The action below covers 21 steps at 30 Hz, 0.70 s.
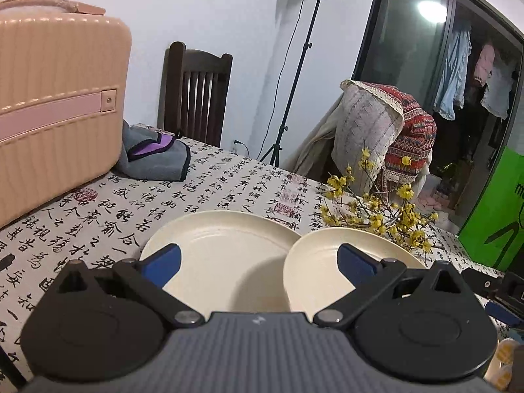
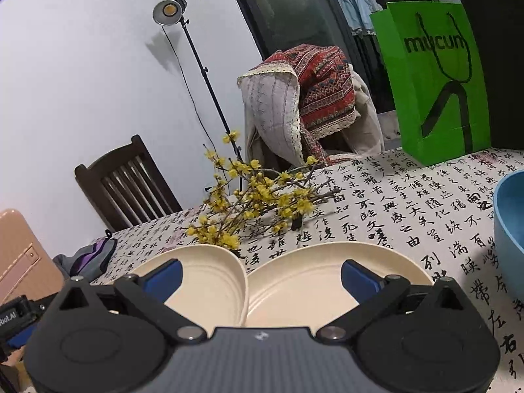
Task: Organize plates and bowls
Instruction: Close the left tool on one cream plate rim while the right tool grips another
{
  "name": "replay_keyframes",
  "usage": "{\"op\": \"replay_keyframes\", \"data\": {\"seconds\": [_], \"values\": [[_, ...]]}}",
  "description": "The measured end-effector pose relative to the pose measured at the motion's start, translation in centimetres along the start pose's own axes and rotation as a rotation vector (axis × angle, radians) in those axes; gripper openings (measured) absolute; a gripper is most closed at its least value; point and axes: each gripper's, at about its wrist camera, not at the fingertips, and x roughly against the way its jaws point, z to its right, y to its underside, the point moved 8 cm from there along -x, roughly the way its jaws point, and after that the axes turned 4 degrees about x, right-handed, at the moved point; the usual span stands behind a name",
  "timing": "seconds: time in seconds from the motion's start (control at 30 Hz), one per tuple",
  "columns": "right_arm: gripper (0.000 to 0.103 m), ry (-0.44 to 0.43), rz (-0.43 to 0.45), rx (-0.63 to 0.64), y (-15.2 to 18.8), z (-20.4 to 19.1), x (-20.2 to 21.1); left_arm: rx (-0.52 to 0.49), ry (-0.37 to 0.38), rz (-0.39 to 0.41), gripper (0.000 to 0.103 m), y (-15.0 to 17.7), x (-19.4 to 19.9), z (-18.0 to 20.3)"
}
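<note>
Two cream plates lie side by side on the calligraphy-print tablecloth, their rims meeting. In the left wrist view, the left plate and the right plate sit just beyond my left gripper, which is open and empty, its blue pads spread over both plates. Seen from the right wrist, the same left plate and right plate lie under my open, empty right gripper. A blue bowl stands at the far right edge.
A pink suitcase stands on the table at the left, with a grey and purple cloth beside it. Yellow flower branches lie behind the plates. A green paper bag stands at the back right. Chairs and a light stand border the table.
</note>
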Motion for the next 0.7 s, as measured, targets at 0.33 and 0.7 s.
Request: {"op": "replay_keyframes", "data": {"seconds": [0.33,0.7], "values": [[0.095,-0.033,-0.009,-0.003,0.2,-0.2,-0.2,-0.005,0.039,0.012,0.103,0.4,-0.7,0.4],[0.055,-0.090,-0.061,-0.006,1.4,-0.7,-1.0,-0.016,0.060,-0.005,0.102,1.1,-1.7,0.8]]}}
